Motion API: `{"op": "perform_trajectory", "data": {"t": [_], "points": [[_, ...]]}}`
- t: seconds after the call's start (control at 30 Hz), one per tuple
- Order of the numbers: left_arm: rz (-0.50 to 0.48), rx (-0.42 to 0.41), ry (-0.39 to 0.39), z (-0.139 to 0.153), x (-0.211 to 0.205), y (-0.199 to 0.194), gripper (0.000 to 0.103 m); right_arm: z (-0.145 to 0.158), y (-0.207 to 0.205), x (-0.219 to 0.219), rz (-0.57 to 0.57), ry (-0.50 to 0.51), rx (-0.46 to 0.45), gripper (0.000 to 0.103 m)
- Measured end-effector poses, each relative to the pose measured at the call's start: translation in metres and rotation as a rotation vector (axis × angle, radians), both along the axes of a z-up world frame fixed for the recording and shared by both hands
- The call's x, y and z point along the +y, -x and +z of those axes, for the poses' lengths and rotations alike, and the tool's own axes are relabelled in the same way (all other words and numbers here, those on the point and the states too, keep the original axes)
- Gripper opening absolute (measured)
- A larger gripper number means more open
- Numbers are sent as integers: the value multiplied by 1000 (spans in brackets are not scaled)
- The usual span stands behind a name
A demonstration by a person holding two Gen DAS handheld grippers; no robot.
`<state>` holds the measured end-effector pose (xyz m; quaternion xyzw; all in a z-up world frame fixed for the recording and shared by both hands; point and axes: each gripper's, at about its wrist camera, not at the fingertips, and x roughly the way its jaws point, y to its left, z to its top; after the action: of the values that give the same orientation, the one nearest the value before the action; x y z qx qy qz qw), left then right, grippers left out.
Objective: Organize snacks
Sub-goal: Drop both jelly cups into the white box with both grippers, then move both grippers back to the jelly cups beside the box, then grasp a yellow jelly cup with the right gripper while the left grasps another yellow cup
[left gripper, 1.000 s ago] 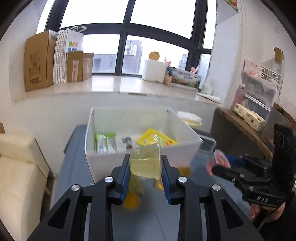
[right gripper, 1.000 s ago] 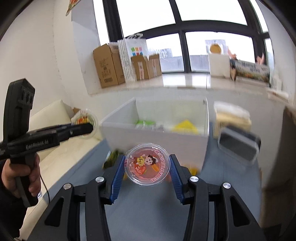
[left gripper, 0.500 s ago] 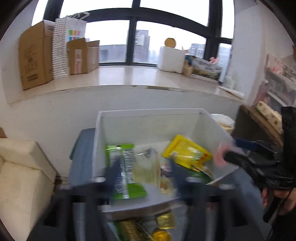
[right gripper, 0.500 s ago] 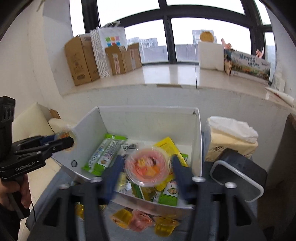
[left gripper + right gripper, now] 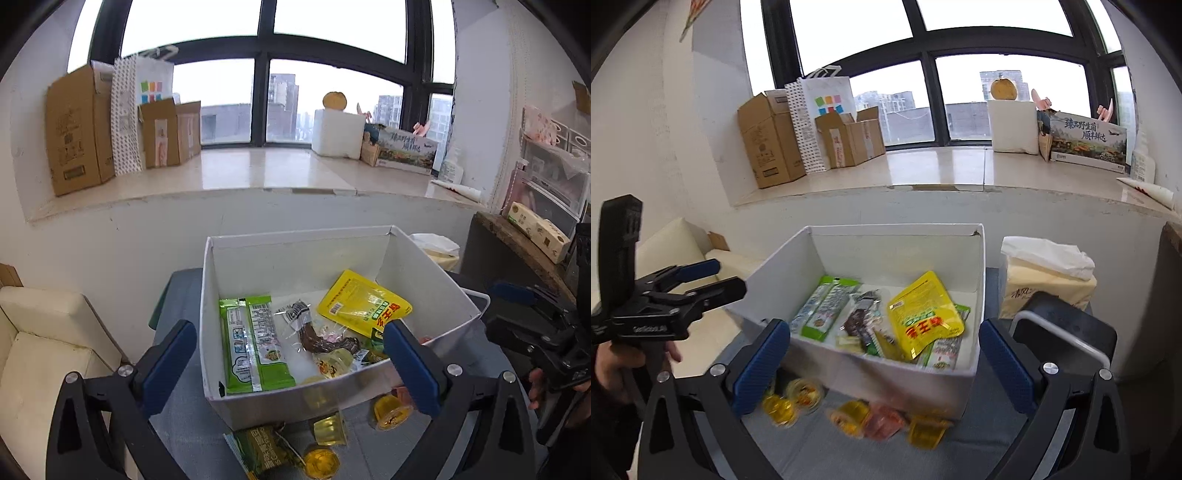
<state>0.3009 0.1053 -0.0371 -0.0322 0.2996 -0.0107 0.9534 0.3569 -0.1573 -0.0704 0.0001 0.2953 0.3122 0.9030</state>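
- Both jelly cups gone from the tongs since a sec ago; jaws have just been opening, nothing between them now
- L gripper [image 5: 291, 363]: spread wide, empty, over white box [image 5: 258, 247] near edge
- R gripper [image 5: 884, 365]: same, wide and empty
- Yellow pouch [image 5: 923, 314], green packet [image 5: 251, 343] in box; loose jelly cups [image 5: 849, 415] on table in front of it

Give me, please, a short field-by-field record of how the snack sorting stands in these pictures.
container: white box, open top, on grey surface
in box: green packet lying flat on the left; yellow pouch on the right; dark vacuum-packed snack between them; a clear jelly cup near the front wall
outside box: jelly cups scattered in front of it; one green packet
left gripper: open, jaws just opened, nothing between them
right gripper: open, jaws just opened, nothing between them
beside box: tissue pack
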Motion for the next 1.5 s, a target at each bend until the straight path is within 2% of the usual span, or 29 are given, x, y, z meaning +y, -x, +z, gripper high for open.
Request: {"op": "perform_trajectory", "data": {"t": [0.2,0.37,0.5,0.73,1.03,1.1,1.2,1.27,1.33,1.37,1.5], "points": [[-15,5,22,-8,-6,42,103,-8,43,-20,14,-48,17,103],[-23,33,5,-23,-18,85,103,-35,73,-27,2,48,26,103],[-31,65,33,-36,-22,115,103,-54,80,-34,-3,63,66,103],[-21,97,53,-49,-20,147,103,-82,66,-36,-91,152,126,103],[-6,115,95,-57,-14,158,103,-105,31,-12,-127,270,115,103],[-8,117,93,-58,-14,159,103,-108,21,-9,-129,266,122,96],[-5,123,90,-60,-12,158,103,-114,4,-6,-134,269,162,79],[5,128,103,-61,-8,156,103,-120,-3,-3,-124,281,187,62],[8,134,106,-62,-7,154,103,-126,-7,0,-105,297,211,40],[7,135,106,-63,-7,152,103,-127,-8,1,-101,298,203,37],[6,142,98,-66,-8,146,103,-127,-4,-2,-78,262,202,36]]}}
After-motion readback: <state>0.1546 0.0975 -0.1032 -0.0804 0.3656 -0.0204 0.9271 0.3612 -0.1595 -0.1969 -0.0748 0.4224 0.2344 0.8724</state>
